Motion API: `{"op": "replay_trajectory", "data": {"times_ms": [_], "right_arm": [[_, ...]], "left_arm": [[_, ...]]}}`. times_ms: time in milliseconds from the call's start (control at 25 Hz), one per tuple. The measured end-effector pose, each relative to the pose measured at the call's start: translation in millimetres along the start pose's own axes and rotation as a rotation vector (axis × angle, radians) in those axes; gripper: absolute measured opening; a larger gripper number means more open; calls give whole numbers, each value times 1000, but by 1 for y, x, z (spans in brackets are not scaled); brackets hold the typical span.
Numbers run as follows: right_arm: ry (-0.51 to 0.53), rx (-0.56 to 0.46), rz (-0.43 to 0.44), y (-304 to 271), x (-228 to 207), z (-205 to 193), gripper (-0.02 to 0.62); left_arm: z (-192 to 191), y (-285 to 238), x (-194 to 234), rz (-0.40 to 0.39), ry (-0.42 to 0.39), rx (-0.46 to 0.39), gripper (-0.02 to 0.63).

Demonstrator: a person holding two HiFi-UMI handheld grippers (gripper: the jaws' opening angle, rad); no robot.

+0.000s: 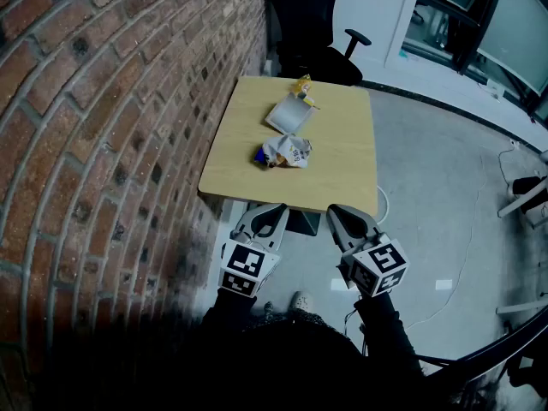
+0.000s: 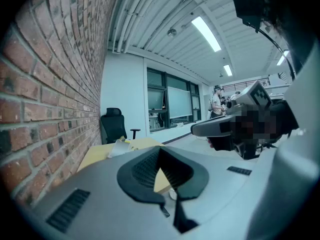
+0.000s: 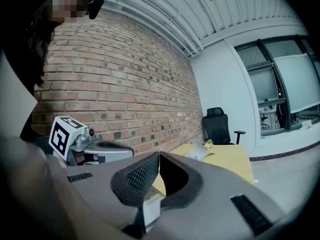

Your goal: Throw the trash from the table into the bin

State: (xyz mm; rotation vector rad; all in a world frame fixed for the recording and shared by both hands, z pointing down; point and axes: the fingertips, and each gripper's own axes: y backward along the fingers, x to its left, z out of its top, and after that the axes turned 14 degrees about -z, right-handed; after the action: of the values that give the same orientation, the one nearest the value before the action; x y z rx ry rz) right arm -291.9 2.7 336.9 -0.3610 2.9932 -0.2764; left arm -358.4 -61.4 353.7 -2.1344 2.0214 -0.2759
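A wooden table (image 1: 342, 157) stands against the brick wall. On it lie a crumpled white-and-blue wrapper (image 1: 283, 152), a flat grey-white packet (image 1: 289, 114) and a small yellow wrapper (image 1: 301, 85) at the far edge. My left gripper (image 1: 272, 211) and right gripper (image 1: 341, 214) hover side by side just short of the table's near edge, both shut with nothing between the jaws. In the left gripper view the tips of my left gripper (image 2: 159, 149) meet; in the right gripper view those of my right gripper (image 3: 159, 155) do too. No bin is in view.
A black office chair (image 1: 312, 28) stands beyond the table's far end. The brick wall (image 1: 111, 127) runs along the left. Grey floor (image 1: 454, 187) spreads to the right, with cables and white equipment legs (image 1: 527, 191) at the right edge.
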Motion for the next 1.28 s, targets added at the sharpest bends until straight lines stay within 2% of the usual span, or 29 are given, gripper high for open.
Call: {"op": "replay_trajectory", "data": {"times_ms": [320, 560, 720, 960, 1280], "right_arm": [[2, -5, 9, -19, -45, 4, 12], [4, 6, 34, -32, -63, -14, 12], [-34, 39, 46, -40, -66, -27, 12], [-32, 48, 58, -62, -68, -27, 12], [-26, 68, 44, -117, -81, -15, 12]], "left_arm": [[9, -39, 5, 24, -13, 20, 6], [-5, -58, 1, 43, 0, 38, 6], [-17, -62, 3, 42, 30, 66, 6], [-12, -73, 29, 42, 39, 58, 6], [4, -101, 86, 4, 51, 27, 6]]}}
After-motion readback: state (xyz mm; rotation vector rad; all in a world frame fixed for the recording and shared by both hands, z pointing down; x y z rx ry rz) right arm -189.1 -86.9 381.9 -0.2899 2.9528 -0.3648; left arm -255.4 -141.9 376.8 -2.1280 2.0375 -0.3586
